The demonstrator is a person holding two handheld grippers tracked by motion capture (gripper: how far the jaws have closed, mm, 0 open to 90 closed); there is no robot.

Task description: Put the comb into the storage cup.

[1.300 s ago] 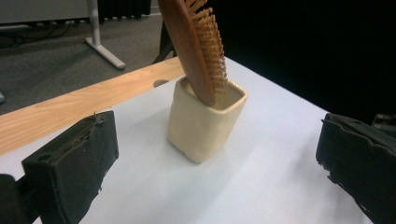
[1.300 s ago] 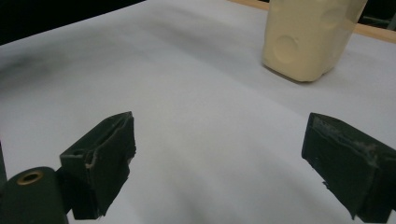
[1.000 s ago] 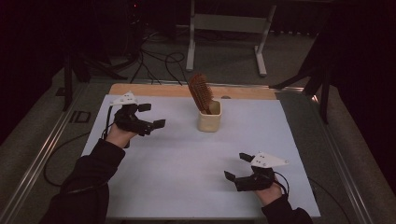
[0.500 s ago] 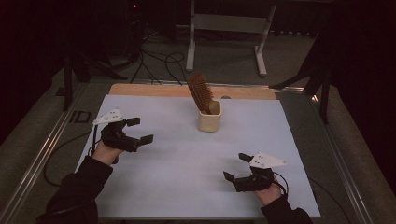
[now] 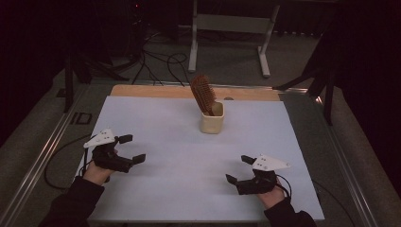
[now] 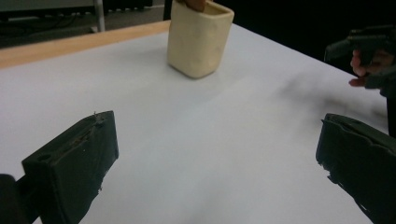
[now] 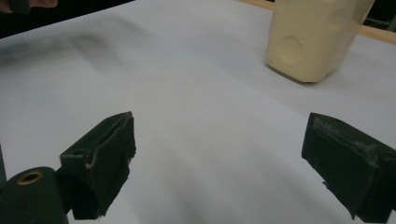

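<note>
— What has moved since a second ago?

— The left gripper (image 5: 132,148) has drawn back from the far left of the table (image 5: 156,118) toward the near left edge. The right gripper (image 5: 240,170) sits about where it was, near the near right edge.

— And the table itself?

— A white sheet covers it, with a strip of bare wood along the far edge. The floor (image 5: 161,66) beyond carries dark cables and a pale metal stand (image 5: 227,28).

— What stands on it?

— A cream cup (image 5: 212,121) toward the far middle, well apart from both grippers, with a brown hairbrush (image 5: 203,92) in it, bristle head up and leaning left.

— The jaws?

— Both pairs stand wide apart with nothing between them, bare sheet showing in each gripper view. The left gripper view has the cup (image 6: 198,37) ahead and the other hand (image 6: 369,63) at far right; the right gripper view has the cup (image 7: 313,37) at upper right.
</note>
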